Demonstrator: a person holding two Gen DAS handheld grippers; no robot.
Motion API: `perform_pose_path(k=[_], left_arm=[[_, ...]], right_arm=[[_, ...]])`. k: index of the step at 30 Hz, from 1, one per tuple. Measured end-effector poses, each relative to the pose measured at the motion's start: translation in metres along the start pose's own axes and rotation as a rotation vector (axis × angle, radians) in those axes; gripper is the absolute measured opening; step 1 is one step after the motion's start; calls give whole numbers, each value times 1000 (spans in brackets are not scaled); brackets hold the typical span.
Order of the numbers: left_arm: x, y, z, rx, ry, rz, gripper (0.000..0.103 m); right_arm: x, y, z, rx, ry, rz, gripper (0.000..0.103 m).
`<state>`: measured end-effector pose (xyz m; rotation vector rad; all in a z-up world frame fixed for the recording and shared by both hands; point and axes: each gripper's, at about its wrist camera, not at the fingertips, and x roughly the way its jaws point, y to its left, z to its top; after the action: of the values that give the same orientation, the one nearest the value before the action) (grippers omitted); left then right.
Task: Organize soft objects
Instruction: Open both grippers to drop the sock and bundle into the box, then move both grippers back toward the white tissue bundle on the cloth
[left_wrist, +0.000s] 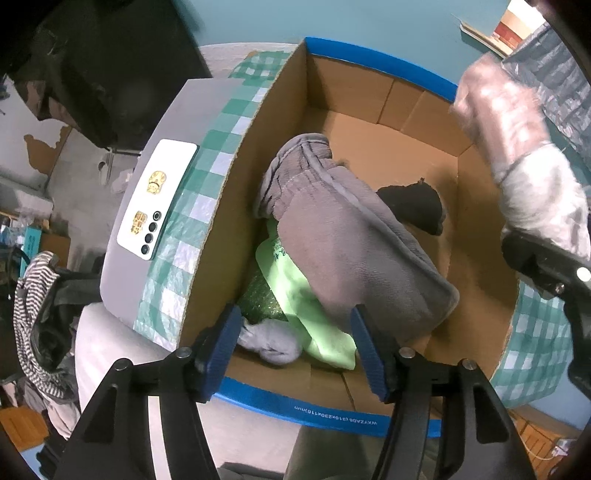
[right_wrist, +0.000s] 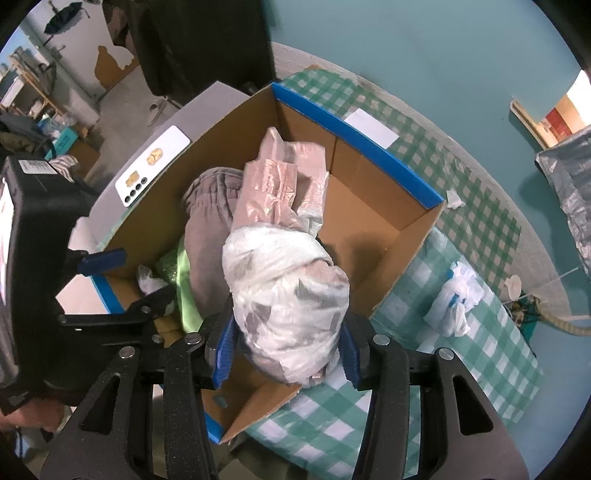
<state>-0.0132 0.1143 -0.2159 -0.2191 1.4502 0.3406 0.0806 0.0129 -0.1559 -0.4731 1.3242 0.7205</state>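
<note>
An open cardboard box (left_wrist: 424, 155) with blue-taped rims stands on a green checked cloth. Inside lie a grey fleece garment (left_wrist: 343, 236), a light green bag (left_wrist: 295, 291), a black sock (left_wrist: 417, 206) and a small pale bundle (left_wrist: 271, 341). My left gripper (left_wrist: 295, 339) is open and empty at the box's near rim. My right gripper (right_wrist: 286, 347) is shut on a plastic-wrapped soft bundle (right_wrist: 288, 280) and holds it above the box (right_wrist: 369, 218). The bundle also shows at the right of the left wrist view (left_wrist: 517, 155).
A white phone (left_wrist: 157, 199) lies on a grey board left of the box. A knotted white plastic bag (right_wrist: 454, 302) and a white card (right_wrist: 371, 127) lie on the checked cloth (right_wrist: 443, 369). Striped clothes (left_wrist: 37, 295) hang at the left.
</note>
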Motion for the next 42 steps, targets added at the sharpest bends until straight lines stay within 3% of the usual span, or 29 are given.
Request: perform_pose_path(k=[5,18,42], left_arm=[[-2,1,-1,-14,0,-2,63],[-9,-9,-2,-9,-6,-7,63],[-34,-63,5,71,-32,-28,63]], right_arm=[[-2,1,-1,-8,-8,-14,64],[-15,-12,-8,18,-25,-23,69],[-36,-82,-43,147,-25,-80,70]])
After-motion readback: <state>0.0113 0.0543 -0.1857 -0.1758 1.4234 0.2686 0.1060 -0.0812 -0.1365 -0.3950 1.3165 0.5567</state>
